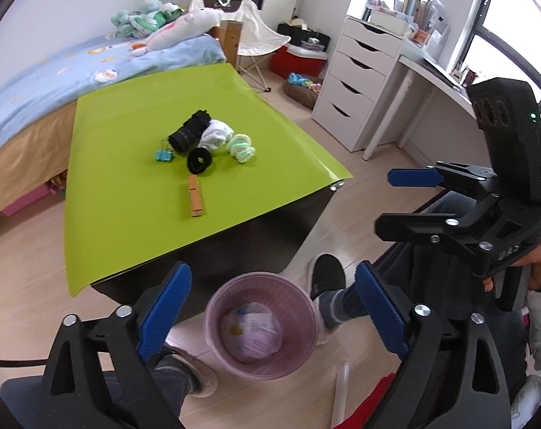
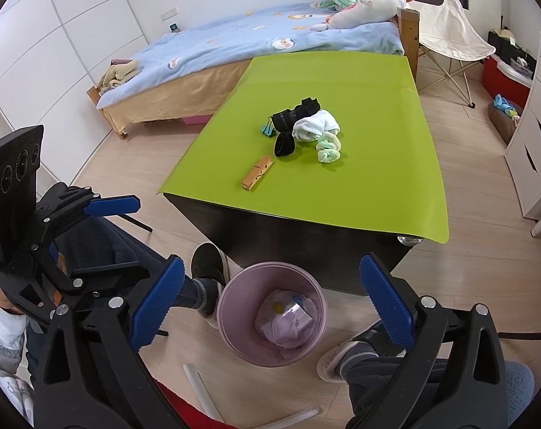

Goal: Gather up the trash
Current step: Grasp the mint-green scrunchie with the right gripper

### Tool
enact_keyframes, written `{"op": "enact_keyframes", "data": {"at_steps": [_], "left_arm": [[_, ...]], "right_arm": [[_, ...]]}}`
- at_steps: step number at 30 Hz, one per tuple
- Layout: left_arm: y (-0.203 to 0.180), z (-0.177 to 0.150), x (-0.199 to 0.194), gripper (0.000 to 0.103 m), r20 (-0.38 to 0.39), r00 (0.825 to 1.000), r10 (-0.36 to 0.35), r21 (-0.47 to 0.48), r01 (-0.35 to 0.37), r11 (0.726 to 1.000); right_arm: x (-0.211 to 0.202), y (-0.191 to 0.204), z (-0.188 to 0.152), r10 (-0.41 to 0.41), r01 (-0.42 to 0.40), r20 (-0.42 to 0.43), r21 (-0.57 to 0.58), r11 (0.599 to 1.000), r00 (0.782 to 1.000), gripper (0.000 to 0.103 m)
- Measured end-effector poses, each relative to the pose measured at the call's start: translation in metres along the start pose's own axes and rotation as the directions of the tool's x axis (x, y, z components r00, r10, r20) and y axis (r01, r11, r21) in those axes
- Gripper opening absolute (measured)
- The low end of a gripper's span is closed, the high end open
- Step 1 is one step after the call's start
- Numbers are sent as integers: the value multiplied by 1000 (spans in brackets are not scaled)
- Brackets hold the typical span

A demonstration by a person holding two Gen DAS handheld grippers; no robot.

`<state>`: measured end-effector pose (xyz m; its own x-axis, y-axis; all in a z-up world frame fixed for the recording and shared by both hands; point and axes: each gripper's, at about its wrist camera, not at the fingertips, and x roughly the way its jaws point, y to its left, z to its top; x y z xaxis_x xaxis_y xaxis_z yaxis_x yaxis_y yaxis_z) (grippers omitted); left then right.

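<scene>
2 claws wide, 1 bin, 1 clothespin

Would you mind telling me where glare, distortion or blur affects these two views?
Left wrist view: the window is blown out white, and fisheye bending curves the green table cover. Right wrist view: evenly lit, a soft sheen on the cover's far end, the wardrobe panels bow; both have dark vignetted corners.
</scene>
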<state>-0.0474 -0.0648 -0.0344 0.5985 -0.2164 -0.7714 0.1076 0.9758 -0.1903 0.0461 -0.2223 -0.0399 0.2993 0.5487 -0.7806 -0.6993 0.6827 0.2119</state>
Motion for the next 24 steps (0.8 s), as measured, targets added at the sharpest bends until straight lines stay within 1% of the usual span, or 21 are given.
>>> {"op": "enact_keyframes", "data": {"at_steps": [1, 3, 6, 8, 12, 16, 21, 24], "left_arm": [[1, 0, 0, 95, 3, 1000, 10, -8, -10, 1000], [5, 1, 1, 95, 2, 1000, 25, -27, -25, 999], [12, 1, 2, 95, 1, 997, 78, -70, -78, 995], [16, 1, 3, 95, 2, 997, 83, -79, -83, 993], [19, 2, 3, 95, 13, 995, 98, -59, -97, 994], [28, 6, 8, 95, -7, 997, 71, -91, -71, 993], [36, 15, 9, 95, 1, 997, 83, -92, -83, 992], [39, 21, 12, 95, 6, 995, 104, -81, -103, 991]], "right_arm": [[0, 0, 0, -3, 3, 2, 0, 1000, 1000, 98], [0, 1, -1, -5, 5, 8, 3, 1000, 1000, 98], [1, 1, -1, -17, 17, 4, 9, 1000, 1000, 98], [3, 1, 0, -18, 19, -3, 13, 1000, 1000, 98], [6, 1, 3, -23, 23, -6, 11, 1000, 1000, 99], [9, 0, 9, -20, 21, -8, 13, 1000, 1000, 99], [17, -3, 24, -14, 14, -11, 12, 1000, 1000, 99], [23, -9, 34, -20, 20, -13, 17, 1000, 1000, 99]]}}
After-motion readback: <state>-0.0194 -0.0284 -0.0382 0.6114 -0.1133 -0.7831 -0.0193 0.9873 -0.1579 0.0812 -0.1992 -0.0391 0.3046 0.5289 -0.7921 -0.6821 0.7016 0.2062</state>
